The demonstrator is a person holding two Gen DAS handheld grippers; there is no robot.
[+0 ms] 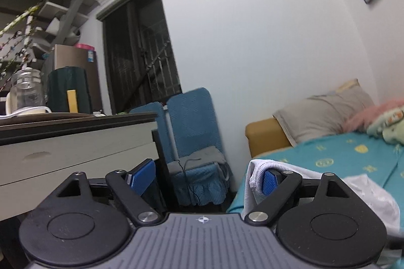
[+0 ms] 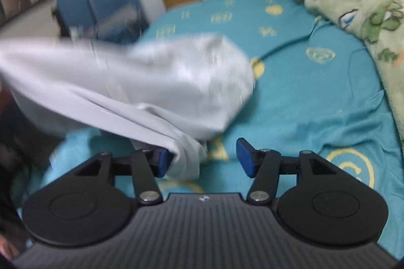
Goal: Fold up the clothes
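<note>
Blue-padded fingers (image 2: 160, 163) of the right gripper (image 2: 203, 160) are seen spread wide over the teal bedsheet (image 2: 303, 92); a bunched edge of the white garment (image 2: 156, 87) lies against the left-hand pad and hangs in the gap, but nothing is clamped, for the other pad stands well clear of the cloth; the garment itself is lifted and blurred, stretched off toward the left of this view above the bed; over in the left wrist view the left gripper (image 1: 204, 178) is likewise held open, its pads far apart, with a ribbed hem of the same garment draped over the right-hand pad (image 1: 269, 183) and the rest trailing down onto the sheet at the bed's edge; no pinch can be confirmed on either side; the fabric is judged light, thin and very limp, likely to sag, twist and slide off a smooth pad unless it is properly nipped; the ribbed hem is judged the firmest place for a hold, being thicker and less prone to slip; a corner or seam on the far side would best be taken by the right gripper, so that the cloth can be drawn flat on the sheet; a green printed blanket (image 2: 353, 9) lies heaped at the far side, well apart from the work.
</note>
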